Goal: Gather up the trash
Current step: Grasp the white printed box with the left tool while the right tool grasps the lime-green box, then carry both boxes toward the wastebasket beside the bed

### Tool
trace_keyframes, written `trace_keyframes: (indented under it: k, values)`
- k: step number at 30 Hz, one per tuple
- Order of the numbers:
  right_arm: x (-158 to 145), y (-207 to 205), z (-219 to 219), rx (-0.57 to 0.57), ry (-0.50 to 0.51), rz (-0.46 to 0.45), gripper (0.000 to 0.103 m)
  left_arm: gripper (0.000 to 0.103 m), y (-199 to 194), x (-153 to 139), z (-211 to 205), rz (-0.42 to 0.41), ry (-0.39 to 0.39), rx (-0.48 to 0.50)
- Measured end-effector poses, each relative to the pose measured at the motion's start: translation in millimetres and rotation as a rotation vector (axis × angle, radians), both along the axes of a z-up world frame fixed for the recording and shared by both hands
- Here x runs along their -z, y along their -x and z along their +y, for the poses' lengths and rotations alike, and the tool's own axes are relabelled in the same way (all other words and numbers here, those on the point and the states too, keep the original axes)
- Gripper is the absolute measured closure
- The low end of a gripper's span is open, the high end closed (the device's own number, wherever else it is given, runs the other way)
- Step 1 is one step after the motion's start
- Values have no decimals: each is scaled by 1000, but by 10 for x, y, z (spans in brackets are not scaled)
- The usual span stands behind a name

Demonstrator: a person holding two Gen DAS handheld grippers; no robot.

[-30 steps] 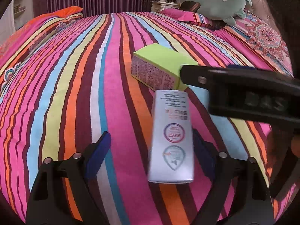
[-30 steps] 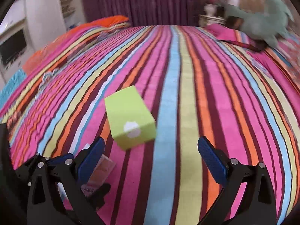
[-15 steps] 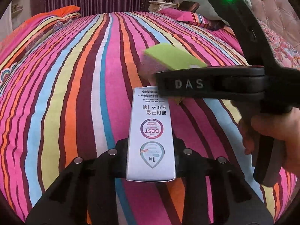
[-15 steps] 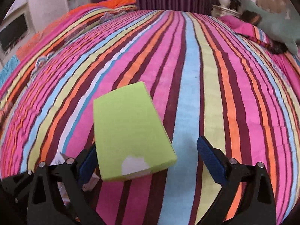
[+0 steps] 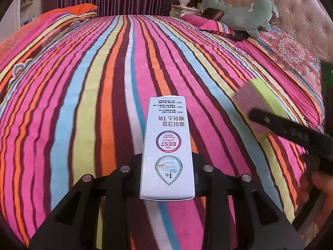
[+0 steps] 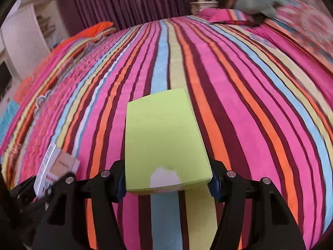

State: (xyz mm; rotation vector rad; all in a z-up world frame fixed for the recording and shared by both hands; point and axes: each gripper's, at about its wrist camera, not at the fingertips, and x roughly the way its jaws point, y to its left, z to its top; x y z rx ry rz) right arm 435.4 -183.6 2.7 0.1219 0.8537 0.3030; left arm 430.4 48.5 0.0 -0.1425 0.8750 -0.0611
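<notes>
A tall white carton (image 5: 167, 137) with round printed badges sticks out forward from my left gripper (image 5: 167, 163), which is shut on its near end, just above the striped bedspread (image 5: 83, 104). A lime-green box (image 6: 164, 133) lies between the blue pads of my right gripper (image 6: 167, 180). Its jaws are closing, and both pads touch the box's sides. In the left wrist view the green box (image 5: 257, 106) shows at the right, blurred, behind a black finger (image 5: 291, 131) of the right gripper. The white carton (image 6: 52, 166) also appears low on the left of the right wrist view.
A green plush toy (image 5: 239, 14) lies on pink pillows (image 5: 208, 24) by the tufted headboard (image 5: 301, 20). An orange pillow (image 5: 77, 10) sits at the far left. A white cabinet (image 6: 25, 37) stands beyond the bed. A person's hand (image 5: 320, 185) holds the right gripper.
My left gripper shut on the white carton and drew away from the green box. My right gripper came up to the green box, and its jaws narrowed from wide apart to touching its sides.
</notes>
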Motion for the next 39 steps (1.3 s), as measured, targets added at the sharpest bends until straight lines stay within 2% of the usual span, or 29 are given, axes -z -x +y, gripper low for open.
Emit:
trace_keyframes:
  k: [3, 11, 28, 39]
  values:
    - [-28, 429, -204, 40, -58, 8, 45, 73, 217, -37, -17, 2, -19, 3]
    - [-102, 1107, -337, 52, -52, 15, 45, 73, 869, -52, -46, 17, -50, -6]
    - [86, 2065, -229, 65, -72, 92, 45, 73, 1978, -16, 4, 41, -88, -20]
    - [147, 2499, -291, 99, -63, 84, 45, 73, 2501, -1, -42, 37, -97, -14]
